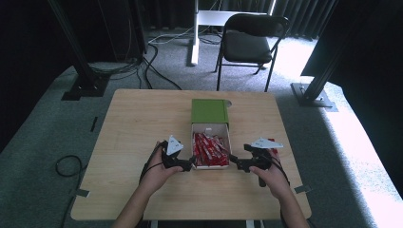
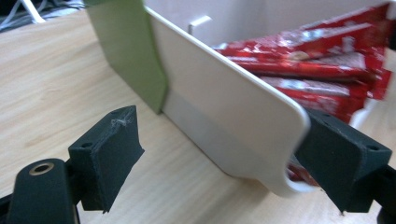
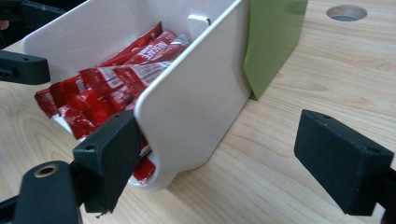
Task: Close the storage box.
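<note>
A white drawer [image 1: 210, 127] stands pulled out toward me from a green sleeve [image 1: 209, 110] at mid-table, and it is packed with red sachets [image 1: 208, 149]. My left gripper [image 1: 190, 164] is open at the drawer's front left corner. Its jaws straddle the left side wall [image 2: 224, 98], one outside on the table and one inside by the sachets [image 2: 317, 60]. My right gripper [image 1: 234, 162] is open at the front right corner. It straddles the right wall [image 3: 201, 88] the same way, with the sachets [image 3: 116, 74] beside its inner jaw.
The wooden table [image 1: 142, 123] has bare surface on both sides of the box and a round hole [image 3: 345, 12] behind the sleeve. A black folding chair [image 1: 249, 40] stands beyond the far edge. Cables [image 1: 66, 166] lie on the carpet at left.
</note>
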